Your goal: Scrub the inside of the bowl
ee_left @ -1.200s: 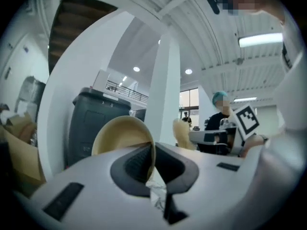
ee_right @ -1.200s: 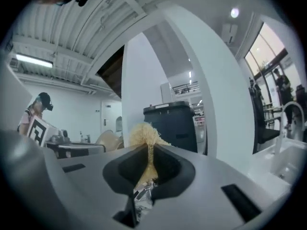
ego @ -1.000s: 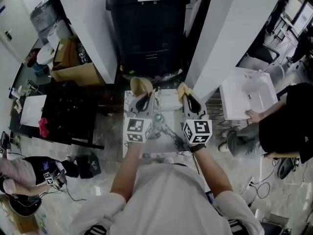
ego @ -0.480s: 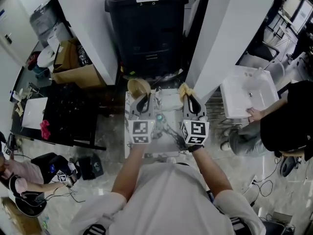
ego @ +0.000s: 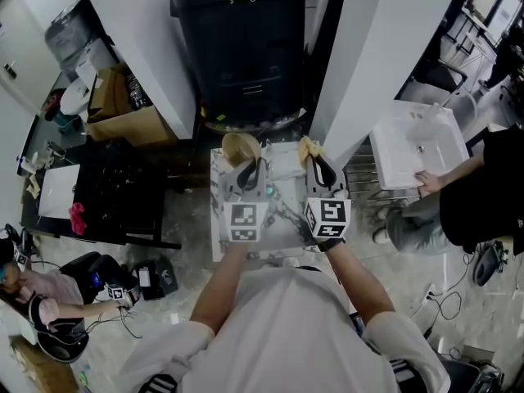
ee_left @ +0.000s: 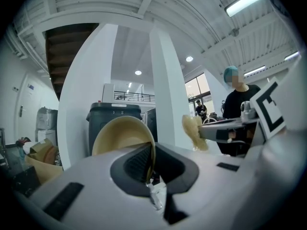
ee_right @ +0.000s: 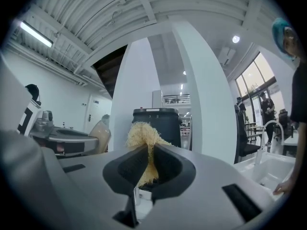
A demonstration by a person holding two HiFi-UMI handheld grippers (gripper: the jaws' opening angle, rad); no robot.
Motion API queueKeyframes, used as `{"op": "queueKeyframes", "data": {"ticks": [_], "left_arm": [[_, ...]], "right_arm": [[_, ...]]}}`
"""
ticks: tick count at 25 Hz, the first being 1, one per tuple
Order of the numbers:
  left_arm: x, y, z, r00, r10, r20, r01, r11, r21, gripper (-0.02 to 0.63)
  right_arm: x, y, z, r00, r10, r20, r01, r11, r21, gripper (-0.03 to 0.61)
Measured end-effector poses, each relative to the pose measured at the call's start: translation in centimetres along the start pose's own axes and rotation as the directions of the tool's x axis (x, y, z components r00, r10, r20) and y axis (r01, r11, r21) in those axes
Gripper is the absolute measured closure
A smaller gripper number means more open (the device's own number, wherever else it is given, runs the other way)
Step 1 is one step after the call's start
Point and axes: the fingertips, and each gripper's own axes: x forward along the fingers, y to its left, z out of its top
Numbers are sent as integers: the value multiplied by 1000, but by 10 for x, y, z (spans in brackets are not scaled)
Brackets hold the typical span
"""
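1 tan bowl (ee_left: 120, 135), rim clamped in left gripper (ego: 248, 174) jaws; frayed yellow scrubber (ee_right: 143, 135) clamped in right gripper (ego: 321, 174) jaws

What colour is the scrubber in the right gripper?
Pale straw yellow; the scrubber shows best in the right gripper view.

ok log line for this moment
left gripper: shut on bowl rim | right gripper: shut on scrubber | scrubber apart from bowl
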Motion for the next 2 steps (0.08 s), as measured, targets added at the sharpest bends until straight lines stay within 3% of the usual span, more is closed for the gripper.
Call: {"op": "queueKeyframes", "data": {"ticks": [2], "left_arm": [[1, -2, -2, 1000, -7, -3, 7, 1000, 0, 595]], "right_arm": [[1, 0, -2, 1000, 8, -10, -8, 1000, -14, 540]]}}
